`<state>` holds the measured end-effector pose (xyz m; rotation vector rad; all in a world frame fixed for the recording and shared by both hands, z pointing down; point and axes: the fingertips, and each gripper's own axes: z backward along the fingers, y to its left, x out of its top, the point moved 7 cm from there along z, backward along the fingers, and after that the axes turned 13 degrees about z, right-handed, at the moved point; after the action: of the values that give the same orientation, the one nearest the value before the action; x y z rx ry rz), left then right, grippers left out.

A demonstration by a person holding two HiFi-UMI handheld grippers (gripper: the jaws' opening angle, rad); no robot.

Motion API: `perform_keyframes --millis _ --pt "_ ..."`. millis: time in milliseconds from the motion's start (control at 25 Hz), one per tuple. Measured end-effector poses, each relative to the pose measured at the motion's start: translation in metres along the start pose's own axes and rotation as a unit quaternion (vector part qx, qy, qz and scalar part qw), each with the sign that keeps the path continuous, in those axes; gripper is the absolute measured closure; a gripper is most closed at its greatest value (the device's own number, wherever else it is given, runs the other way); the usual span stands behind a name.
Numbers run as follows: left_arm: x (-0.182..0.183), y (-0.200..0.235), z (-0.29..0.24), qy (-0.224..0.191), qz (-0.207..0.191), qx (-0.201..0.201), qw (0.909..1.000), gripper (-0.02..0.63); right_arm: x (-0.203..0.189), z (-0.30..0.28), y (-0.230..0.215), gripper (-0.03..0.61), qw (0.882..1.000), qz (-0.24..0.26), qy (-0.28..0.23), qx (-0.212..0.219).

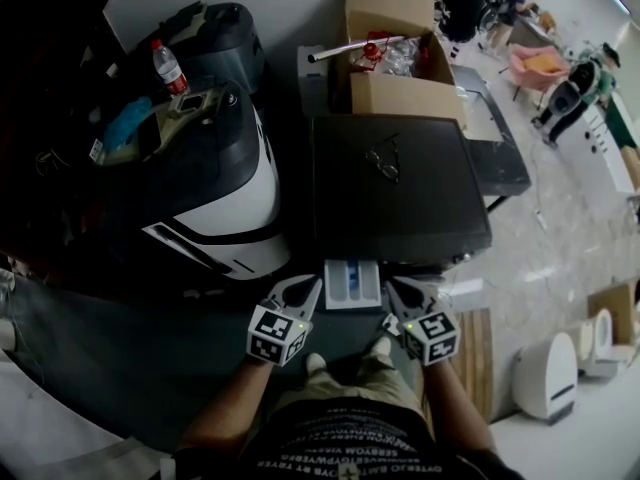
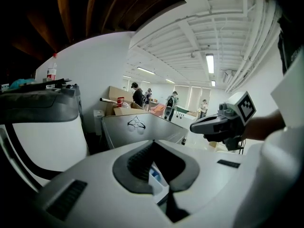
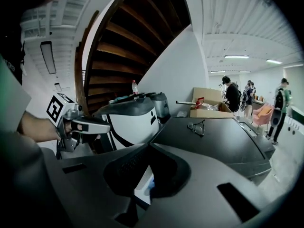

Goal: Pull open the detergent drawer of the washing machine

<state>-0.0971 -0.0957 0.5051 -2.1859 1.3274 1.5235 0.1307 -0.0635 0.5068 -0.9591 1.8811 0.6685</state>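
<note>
In the head view the washing machine's dark top (image 1: 400, 183) lies ahead of me. Its white detergent drawer (image 1: 352, 283), with blue inside, sticks out of the front towards me. My left gripper (image 1: 312, 288) hangs just left of the drawer and my right gripper (image 1: 392, 288) just right of it. Both are shut, hold nothing and are clear of the drawer. In the left gripper view the closed jaws (image 2: 153, 144) frame a bit of the drawer (image 2: 156, 179), with the right gripper (image 2: 194, 126) beside them. The right gripper view shows the same past its closed jaws (image 3: 148, 146).
A pair of glasses (image 1: 385, 160) lies on the machine's top. A second machine, white with a black top (image 1: 215, 188), stands to the left with a water bottle (image 1: 168, 66) on it. An open cardboard box (image 1: 395, 63) sits behind. People stand at the far right.
</note>
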Motion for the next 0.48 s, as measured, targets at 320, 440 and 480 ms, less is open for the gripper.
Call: perform_keyframes --millis 320,440,480 --pt "0.005 0.003 0.008 0.001 -0.008 -0.008 0.9999 0.611 0.009 0.002 0.009 0.577 1.0 -0.006 -0.011 -0.004" --pt "0.007 0.004 0.013 -0.002 -0.008 -0.013 0.9999 0.61 0.013 0.003 0.013 0.577 1.0 -0.007 -0.014 -0.008" --pt "0.007 0.005 0.015 -0.003 -0.009 -0.015 0.9998 0.611 0.015 0.003 0.015 0.577 1.0 -0.007 -0.015 -0.01"
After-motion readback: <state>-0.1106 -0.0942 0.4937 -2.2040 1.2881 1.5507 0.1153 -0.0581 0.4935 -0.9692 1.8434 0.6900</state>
